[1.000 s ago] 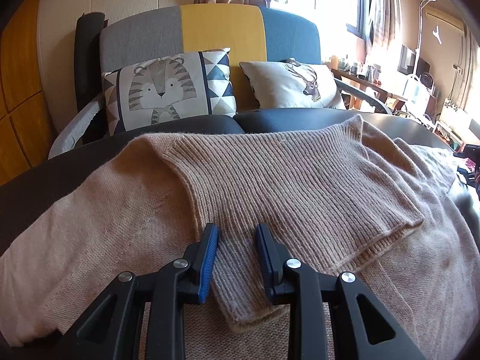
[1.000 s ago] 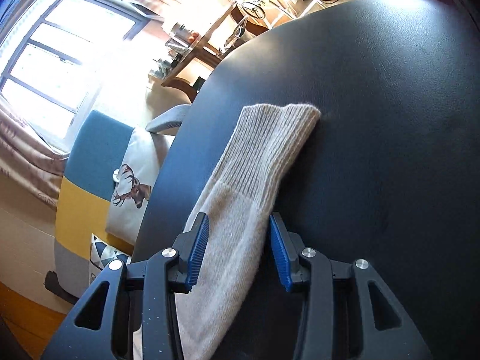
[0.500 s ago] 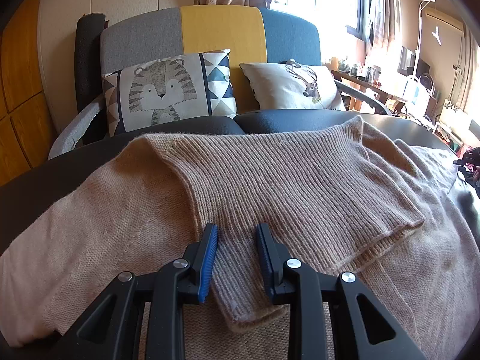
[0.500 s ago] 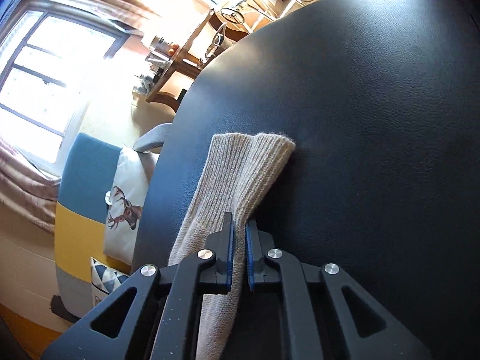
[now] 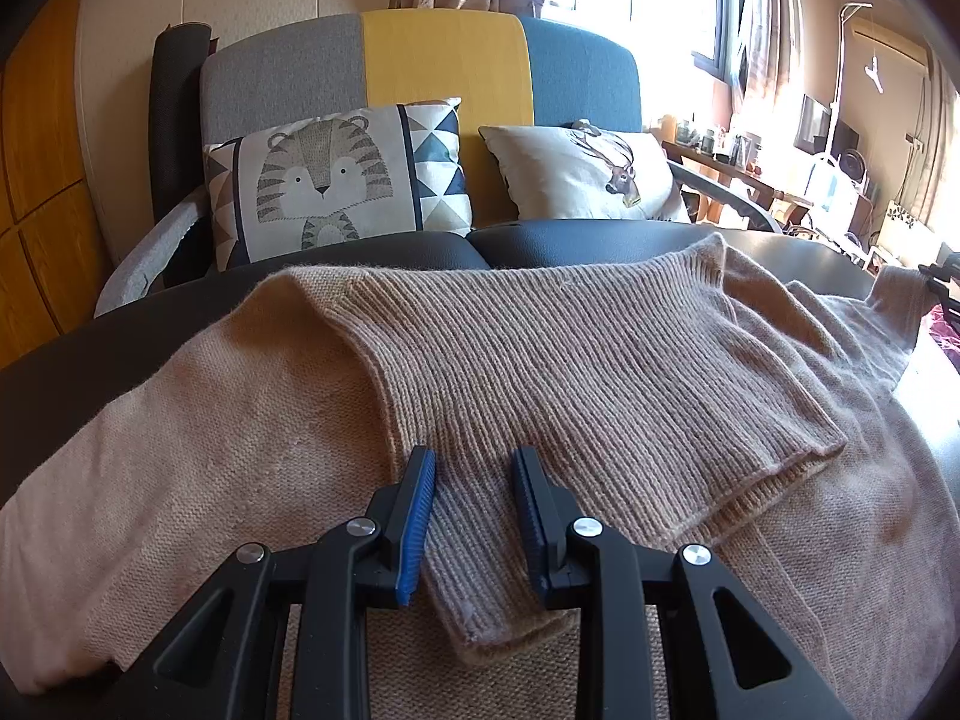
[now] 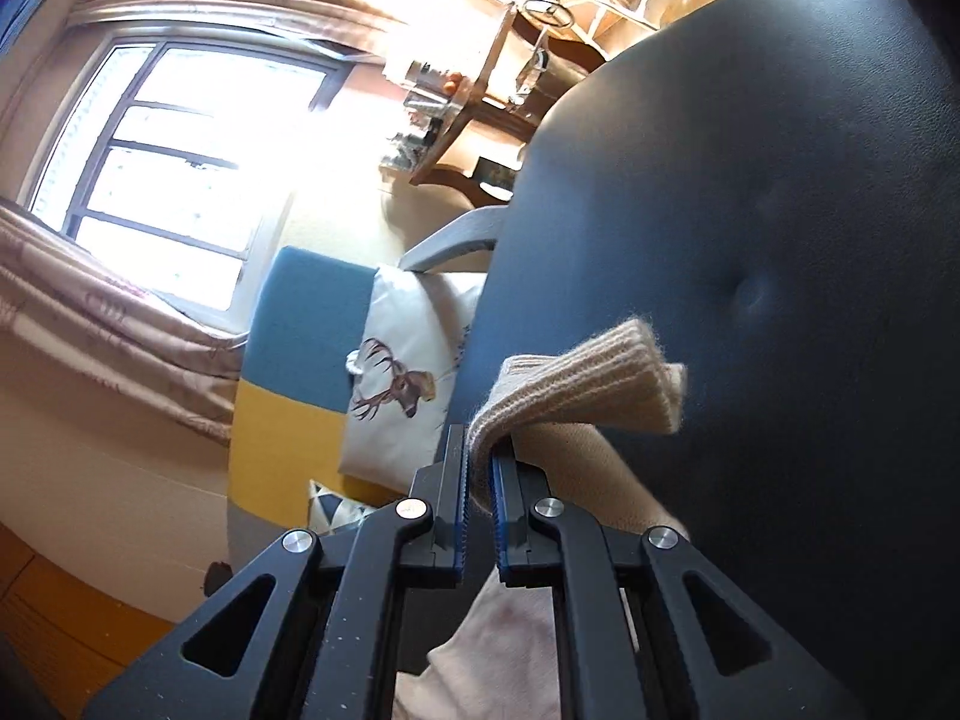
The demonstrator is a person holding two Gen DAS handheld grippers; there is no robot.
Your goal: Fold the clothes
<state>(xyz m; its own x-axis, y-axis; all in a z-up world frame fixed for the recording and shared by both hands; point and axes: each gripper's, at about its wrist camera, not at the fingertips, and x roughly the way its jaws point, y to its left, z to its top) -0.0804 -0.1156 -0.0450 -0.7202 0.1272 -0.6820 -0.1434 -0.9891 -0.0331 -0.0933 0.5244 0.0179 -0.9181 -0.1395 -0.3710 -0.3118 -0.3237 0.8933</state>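
The beige knit sweater point(image 5: 540, 372) lies spread on the dark table point(image 5: 120, 336), one sleeve folded across. The left gripper point(image 5: 471, 498) rests parted over it, holding nothing. The right gripper point(image 6: 478, 480) pinches the ribbed cuff point(image 6: 600, 384). Soft, light, stretchy knit: grasp ribbed edges.
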